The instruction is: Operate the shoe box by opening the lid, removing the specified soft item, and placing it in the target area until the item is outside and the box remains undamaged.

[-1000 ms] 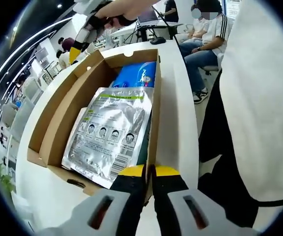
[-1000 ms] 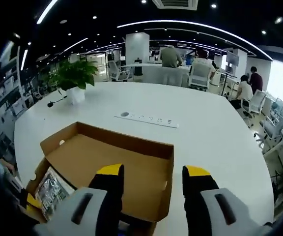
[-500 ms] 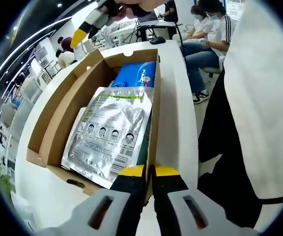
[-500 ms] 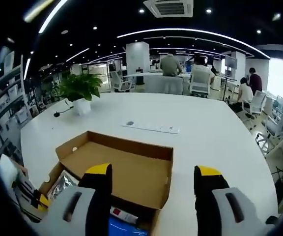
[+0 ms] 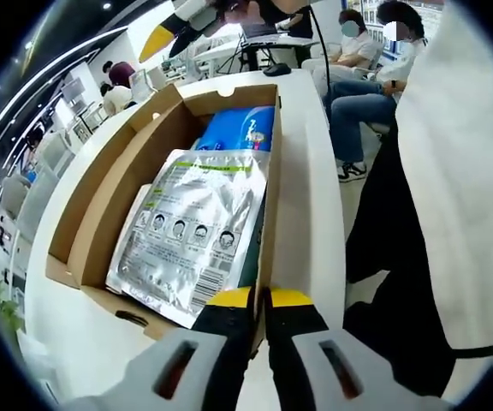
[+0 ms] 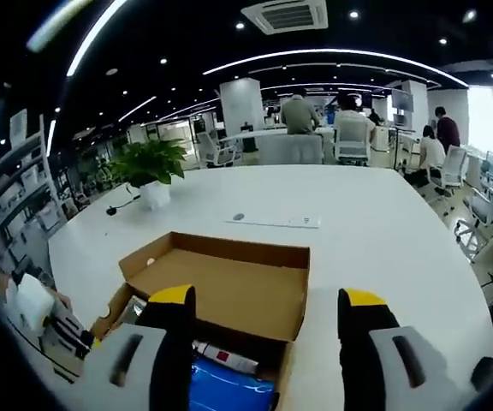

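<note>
Apparently the left tool [image 5: 261,300] pinches the shoe box [image 5: 268,214] wall; right tool [image 6: 269,301] gapes wide.

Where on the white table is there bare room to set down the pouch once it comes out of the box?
Right gripper view: the white table lies bare beyond the open lid, up to the power strip, and again to the right of the box. The potted plant borders the far left. Inside the shoe box it is crowded: silver pouch over blue packet.

The left gripper view looks down close along the open shoe box [image 5: 174,171] from its near end. The right gripper view faces back from higher at the far end, sharing the box [image 6: 229,291] interior.
</note>
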A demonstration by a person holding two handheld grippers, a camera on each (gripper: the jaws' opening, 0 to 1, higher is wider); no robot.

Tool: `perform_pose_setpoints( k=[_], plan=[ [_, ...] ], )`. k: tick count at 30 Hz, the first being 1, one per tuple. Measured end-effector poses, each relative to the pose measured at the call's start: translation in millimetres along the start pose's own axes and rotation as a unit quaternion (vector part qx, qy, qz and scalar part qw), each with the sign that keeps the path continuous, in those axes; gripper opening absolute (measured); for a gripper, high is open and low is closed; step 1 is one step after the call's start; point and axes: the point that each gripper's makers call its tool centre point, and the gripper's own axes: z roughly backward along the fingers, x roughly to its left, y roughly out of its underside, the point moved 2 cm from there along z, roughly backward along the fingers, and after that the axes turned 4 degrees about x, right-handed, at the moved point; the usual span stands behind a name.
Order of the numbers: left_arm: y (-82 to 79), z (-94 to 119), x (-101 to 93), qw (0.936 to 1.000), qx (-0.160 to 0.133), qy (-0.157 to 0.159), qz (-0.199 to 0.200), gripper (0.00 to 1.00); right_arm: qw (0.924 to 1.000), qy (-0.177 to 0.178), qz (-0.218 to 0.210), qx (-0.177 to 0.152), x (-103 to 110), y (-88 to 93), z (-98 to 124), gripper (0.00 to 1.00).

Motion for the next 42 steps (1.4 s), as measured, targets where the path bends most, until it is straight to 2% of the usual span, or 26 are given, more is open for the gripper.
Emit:
perform_pose_setpoints(
  k=[7,9,10,11,13,15,23,28,31,33,34,36,38,40,42],
  plan=[
    [-1.0,0.7,-0.3,1.0,-0.003,-0.005,-0.001,0.05,1.0,0.001,0.005,-0.008,1.4,0.5,12.1,0.59],
    [-1.0,0.8,-0.3,1.0,-0.004,-0.004,-0.002,0.05,0.9997,-0.021,0.008,-0.006,8.2,1.8,13.9,0.48],
    [-0.9,0.7,-0.3,1.0,-0.004,-0.004,-0.003,0.05,0.9988,-0.049,-0.002,-0.002,16.2,4.0,15.7,0.43],
    [-0.4,0.3,-0.2,1.0,-0.004,-0.004,-0.004,0.05,0.9981,-0.06,-0.013,-0.003,19.4,4.3,16.7,0.39],
    [-0.2,0.2,-0.1,1.0,-0.005,-0.005,-0.003,0.05,0.9965,-0.074,-0.038,-0.006,28.2,5.4,19.6,0.41],
    [-0.3,0.3,-0.1,1.0,-0.005,-0.005,-0.003,0.05,0.9968,-0.07,-0.039,-0.005,28.0,7.2,19.7,0.43],
    [0.9,-0.2,0.4,1.0,-0.006,-0.005,-0.003,0.05,0.9927,-0.1,-0.068,0.006,40.8,16.0,21.6,0.41],
    [1.3,-0.3,0.4,1.0,-0.006,-0.006,-0.002,0.05,0.9895,-0.111,-0.09,0.02,38.9,22.2,22.1,0.38],
    [1.8,-0.6,0.5,1.0,-0.005,-0.006,0.0,0.05,0.9879,-0.116,-0.096,0.038,37.1,31.9,19.9,0.3],
    [1.8,-0.6,0.4,1.0,-0.005,-0.006,0.0,0.05,0.9865,-0.122,-0.1,0.043,37.5,36.4,18.0,0.28],
    [1.7,-0.4,0.4,1.0,-0.005,-0.005,0.0,0.05,0.9869,-0.121,-0.098,0.043,37.0,37.6,17.0,0.28],
    [1.6,-0.3,0.3,1.0,-0.005,-0.006,0.0,0.05,0.9915,-0.108,-0.056,0.046,33.8,41.5,15.3,0.28],
    [1.5,-0.2,0.3,1.0,-0.004,-0.007,0.001,0.05,0.9929,-0.101,-0.027,0.057,37.3,46.7,15.0,0.28],
    [1.3,0.1,0.2,1.0,-0.004,-0.008,0.002,0.05,0.9919,-0.109,-0.027,0.061,42.5,49.9,13.3,0.28],
    [1.8,-0.4,0.3,1.0,-0.004,-0.008,0.002,0.05,0.9889,-0.119,-0.039,0.08,44.7,58.6,10.7,0.28]
  ],
)
